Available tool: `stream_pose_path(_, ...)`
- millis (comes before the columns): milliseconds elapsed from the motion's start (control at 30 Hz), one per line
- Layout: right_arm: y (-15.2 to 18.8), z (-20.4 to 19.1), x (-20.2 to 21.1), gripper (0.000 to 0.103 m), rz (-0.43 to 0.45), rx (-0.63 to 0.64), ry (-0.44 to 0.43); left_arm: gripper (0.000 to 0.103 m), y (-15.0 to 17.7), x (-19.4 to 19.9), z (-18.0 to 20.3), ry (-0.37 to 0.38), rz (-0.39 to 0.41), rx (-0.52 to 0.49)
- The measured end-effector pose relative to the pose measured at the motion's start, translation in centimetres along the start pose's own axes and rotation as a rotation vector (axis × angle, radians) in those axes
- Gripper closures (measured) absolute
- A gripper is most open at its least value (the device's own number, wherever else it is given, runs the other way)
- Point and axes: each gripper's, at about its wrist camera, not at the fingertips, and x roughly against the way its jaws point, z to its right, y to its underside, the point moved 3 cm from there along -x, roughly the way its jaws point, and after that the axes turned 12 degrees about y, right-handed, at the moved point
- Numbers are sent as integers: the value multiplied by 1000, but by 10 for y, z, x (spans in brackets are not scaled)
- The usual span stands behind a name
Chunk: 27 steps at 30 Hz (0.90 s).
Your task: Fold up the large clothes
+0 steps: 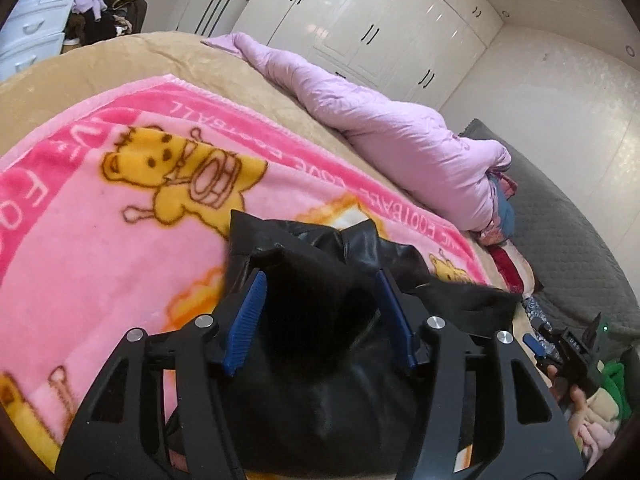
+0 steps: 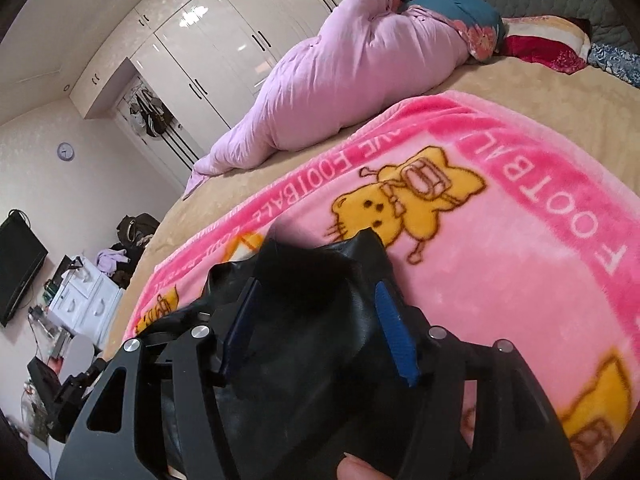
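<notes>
The black leather-look garment (image 1: 320, 312) lies bunched on the pink cartoon-bear blanket (image 1: 100, 208) spread over the bed, with part of it raised between both tools. It has a smooth sheen and stiff peaked folds, so I judge it a jacket or similar heavy piece, though its full outline is hidden behind the tool frames.

The left hand-held gripper (image 1: 320, 304) has its blue pads set fairly wide apart with a thick hump of the garment filling the space between them; the pads seem to bear on the fabric from both sides, pinching a bulky fold. The right hand-held gripper (image 2: 316, 316) does the same on another part of the garment (image 2: 320, 280), its blue pad (image 2: 394, 340) pressed against the material.

Holding two separate points at once probably serves to lift and spread the piece so an edge can be carried over flat. The blanket gives a soft, level place to lay it.

A rolled lilac quilt (image 1: 360, 108) lies well apart along the far side of the bed, next to white wardrobe doors (image 1: 380, 20), clear of the working area.
</notes>
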Motion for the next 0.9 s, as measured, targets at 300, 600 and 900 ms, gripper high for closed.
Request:
stream_pose_path(300, 1, 2, -10, 41, -4, 180, 163, 45, 16, -12, -9, -153, -129, -142)
stream_pose_path(600, 26, -20, -59, 71, -127, 412, 200, 78, 37, -49, -24, -177, -281, -233)
stream_pose_path(900, -22, -5, -28, 99, -33, 159, -18, 98, -1, -16, 14, -125, -85, -329)
